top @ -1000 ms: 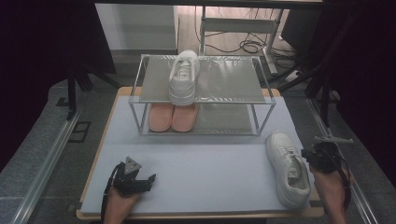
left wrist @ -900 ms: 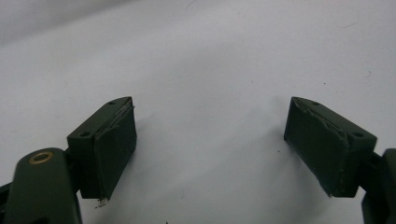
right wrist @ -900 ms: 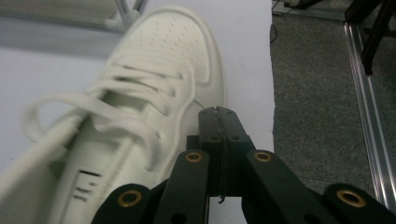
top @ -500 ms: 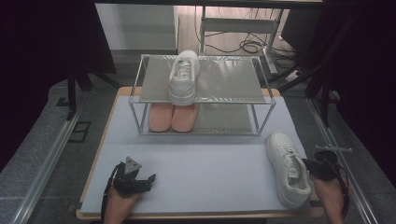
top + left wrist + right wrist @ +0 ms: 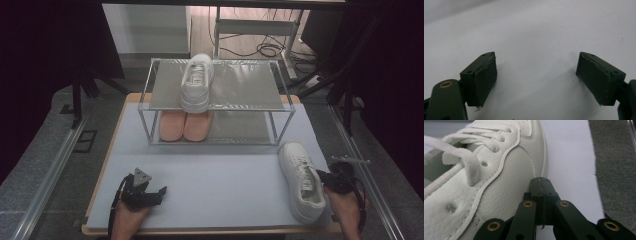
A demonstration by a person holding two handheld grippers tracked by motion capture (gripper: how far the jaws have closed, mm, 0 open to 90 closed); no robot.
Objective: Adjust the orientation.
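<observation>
A white sneaker [image 5: 302, 179] lies on the white tabletop [image 5: 225, 175] at the front right, toe toward the rack. My right gripper [image 5: 324, 178] is at its right side, by the heel half. In the right gripper view its jaws are shut together with nothing between them, tips [image 5: 541, 182] against the sneaker's [image 5: 486, 177] leather side. A second white sneaker [image 5: 196, 82] stands on the top shelf of a metal rack [image 5: 240, 85]. My left gripper [image 5: 155, 192] rests at the front left, jaws open [image 5: 536, 75] over bare tabletop.
A pair of pink insoles or slippers [image 5: 185, 125] lies on the rack's lower shelf. The table's right edge [image 5: 327, 150] runs close beside the right gripper, with grey floor and a rail [image 5: 365, 170] beyond. Cables lie on the floor behind the rack.
My right gripper has sunk a little beside the sneaker. The sneaker and my left gripper have stayed where they were.
</observation>
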